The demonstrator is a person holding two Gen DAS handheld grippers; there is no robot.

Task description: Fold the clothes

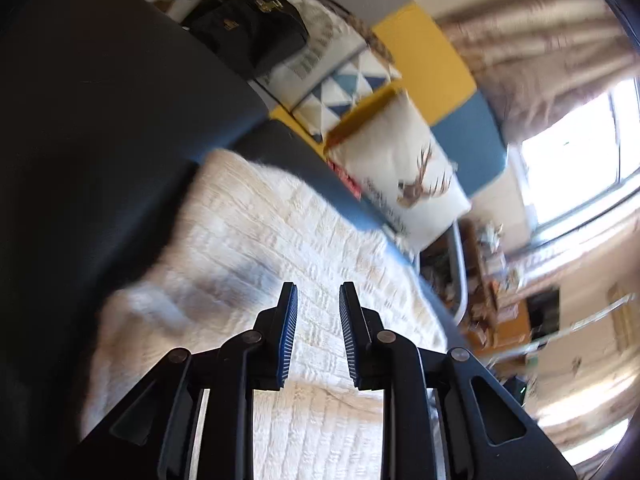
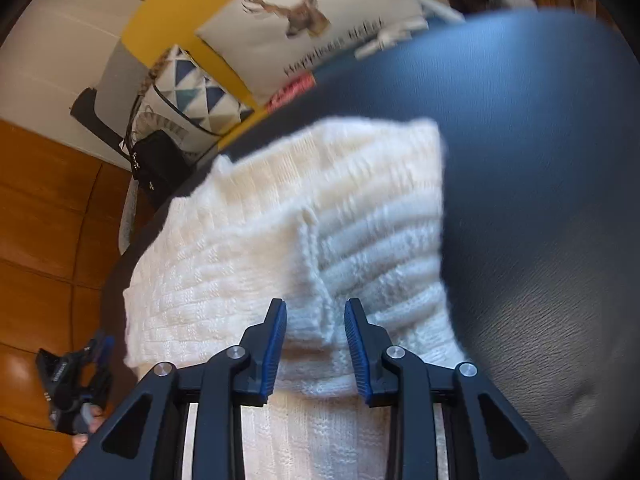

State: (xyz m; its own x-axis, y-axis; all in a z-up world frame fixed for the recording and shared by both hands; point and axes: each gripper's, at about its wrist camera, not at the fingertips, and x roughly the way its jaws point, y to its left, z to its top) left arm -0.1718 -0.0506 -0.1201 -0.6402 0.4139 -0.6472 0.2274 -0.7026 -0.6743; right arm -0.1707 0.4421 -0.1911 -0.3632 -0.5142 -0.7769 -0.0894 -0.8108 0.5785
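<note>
A cream knitted sweater (image 1: 256, 232) lies on a dark blue leather surface (image 1: 92, 128). In the left wrist view my left gripper (image 1: 318, 300) hovers over the sweater's flat part, open, with nothing between its fingers. In the right wrist view the sweater (image 2: 248, 248) shows a folded-over layer with a ribbed band and a seam. My right gripper (image 2: 315, 312) is open just above that folded edge, fingers to either side of the seam, holding nothing. The other gripper (image 2: 76, 376) shows at the lower left over the floor, held by a hand.
Cushions lean at the back: one with a deer print (image 1: 408, 176) (image 2: 312, 20), one with blue triangles (image 1: 344, 92) (image 2: 192, 96). A black bag (image 1: 248, 28) (image 2: 156, 164) sits beside them. Orange wooden floor (image 2: 40, 208) lies left. A bright window (image 1: 576, 160) and cluttered shelves (image 1: 488, 280) are right.
</note>
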